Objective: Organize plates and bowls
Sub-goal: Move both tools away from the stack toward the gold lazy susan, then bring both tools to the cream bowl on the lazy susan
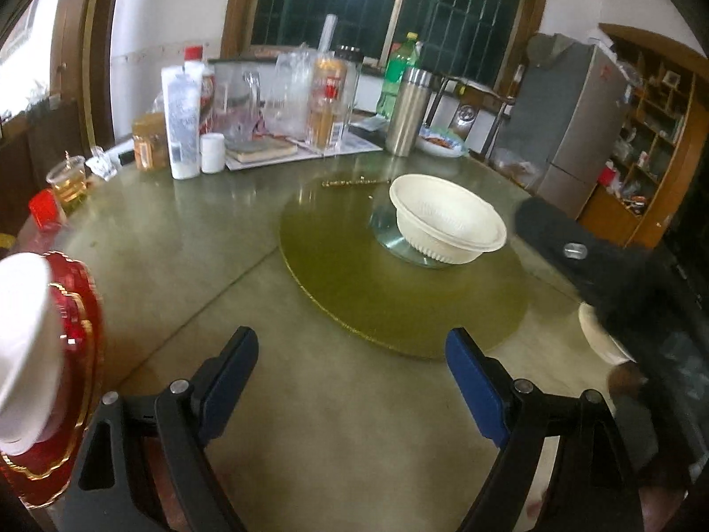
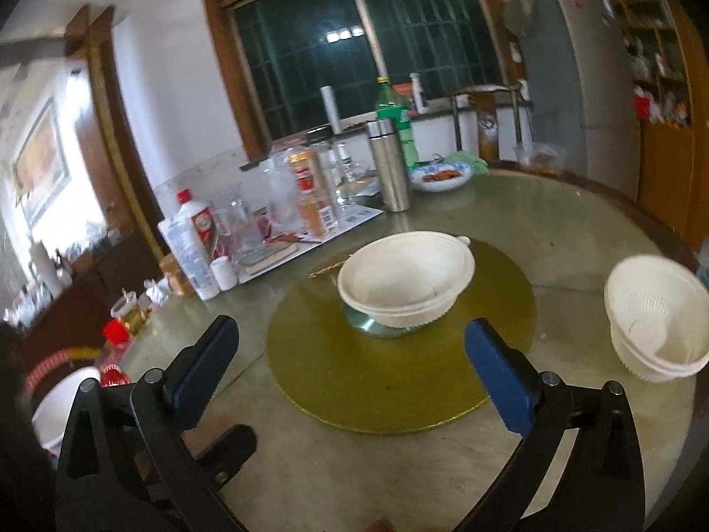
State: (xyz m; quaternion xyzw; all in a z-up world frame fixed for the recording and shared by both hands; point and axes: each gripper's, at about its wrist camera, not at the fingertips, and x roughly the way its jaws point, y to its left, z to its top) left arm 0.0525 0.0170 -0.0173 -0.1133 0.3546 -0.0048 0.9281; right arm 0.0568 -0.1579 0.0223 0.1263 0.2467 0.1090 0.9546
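Note:
A stack of white ribbed bowls [image 1: 447, 226] sits at the centre of the yellow-green turntable [image 1: 354, 283]; it also shows in the right wrist view [image 2: 403, 283]. A second stack of white ribbed bowls [image 2: 656, 319] stands on the table to the right. At the far left, a white bowl [image 1: 22, 346] rests on red gold-rimmed plates [image 1: 75, 332]. My left gripper [image 1: 352, 354] is open and empty, short of the turntable. My right gripper [image 2: 350, 346] is open and empty, above the turntable's near edge.
Bottles, jars, a steel flask [image 1: 407, 111], a book and a plate of food [image 2: 441, 175] crowd the round table's far side. A cup of tea [image 1: 68, 179] and a red lid [image 1: 44, 208] stand at the left. A fridge [image 1: 571, 106] and shelves stand behind.

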